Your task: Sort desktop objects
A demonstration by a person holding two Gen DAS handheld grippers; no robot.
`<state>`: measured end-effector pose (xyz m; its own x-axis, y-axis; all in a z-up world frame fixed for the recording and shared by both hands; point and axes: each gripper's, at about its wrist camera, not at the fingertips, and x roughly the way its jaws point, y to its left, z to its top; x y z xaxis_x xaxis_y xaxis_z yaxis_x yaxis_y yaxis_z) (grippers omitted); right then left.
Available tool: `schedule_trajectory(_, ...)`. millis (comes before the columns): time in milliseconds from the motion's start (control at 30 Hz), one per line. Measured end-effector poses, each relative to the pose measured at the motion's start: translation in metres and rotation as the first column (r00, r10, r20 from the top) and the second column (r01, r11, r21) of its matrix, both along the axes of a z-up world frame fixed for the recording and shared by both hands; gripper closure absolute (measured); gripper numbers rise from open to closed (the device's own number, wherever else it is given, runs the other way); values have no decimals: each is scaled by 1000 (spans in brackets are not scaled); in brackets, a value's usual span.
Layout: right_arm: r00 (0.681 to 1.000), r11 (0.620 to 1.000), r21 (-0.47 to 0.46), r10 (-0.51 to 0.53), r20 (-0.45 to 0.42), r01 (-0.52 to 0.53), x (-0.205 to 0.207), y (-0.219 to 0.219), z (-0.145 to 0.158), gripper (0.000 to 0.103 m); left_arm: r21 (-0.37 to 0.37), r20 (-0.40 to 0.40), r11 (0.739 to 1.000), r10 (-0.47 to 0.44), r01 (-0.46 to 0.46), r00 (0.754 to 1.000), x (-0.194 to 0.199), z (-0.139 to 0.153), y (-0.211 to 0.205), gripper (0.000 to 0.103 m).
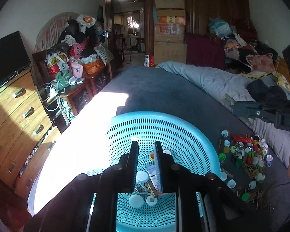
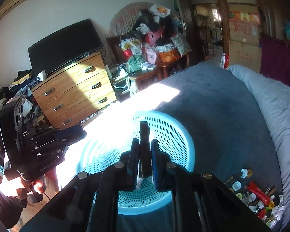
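Over the blue bedspread [image 1: 164, 89] sits the turquoise perforated basket [image 1: 183, 133], both grippers hanging above it. Left gripper [image 1: 146, 145]: jaws look slightly apart in its own view, nothing between the pads, but effectively pressed together, empty. Basket bottom seen past its fingers holds white caps [image 1: 136, 201], a wooden clothespin [image 1: 152, 189] and a small printed packet [image 1: 153, 176]. Right gripper [image 2: 144, 141]: jaws clamped on a dark flat object [image 2: 144, 147] standing upright between the pads, poking past the tips; probably a clip or small tool, too dark to tell. It sits over the basket's interior, not touching it. Unsorted pile [image 1: 247, 154] lies on the bedspread just right of the basket: bottle caps in white, green, yellow, a red tube, toothpicks, clothespins; a few white caps stray close to the basket rim. From the right wrist view the person's left hand [image 2: 27, 185] grips the left gripper's handle, at frame left. Strong sun patch [image 1: 83, 127] washes out the bed's left edge. Grey duvet [image 1: 222, 81] bunched along the right side
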<state>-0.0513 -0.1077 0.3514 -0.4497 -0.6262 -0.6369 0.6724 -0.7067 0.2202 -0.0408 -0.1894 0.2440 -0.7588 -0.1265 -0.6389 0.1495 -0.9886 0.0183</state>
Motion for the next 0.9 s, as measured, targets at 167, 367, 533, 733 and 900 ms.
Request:
schedule_trajectory(167, 1000, 1000, -10, 30, -4, -30, 6, -7, 1, 91, 68, -37, 993, -91, 94, 995, 3, -14, 4, 86)
schedule_trajectory(367, 1000, 994, -103, 26, -17, -27, 41, 27, -5, 91, 30, -148, 918, -388, 396, 910, 66, -52, 38, 86)
schedule_trajectory(533, 1000, 988, -152, -21, 12, 22, 71, 72, -31, 90, 56, 24, 885, -464, 462, 886, 101, -143, 48, 86)
schedule_trajectory(733, 996, 986, -152, -64, 70, 74, 99, 109, -74, 90, -81, 149, 953, -277, 291, 949, 79, -221, 47, 86)
schedule_trajectory(900, 988, 984, -154, -75, 133, 95, 107, 121, -101, 90, -53, 199, 939, -323, 339, 925, 34, -244, 63, 77)
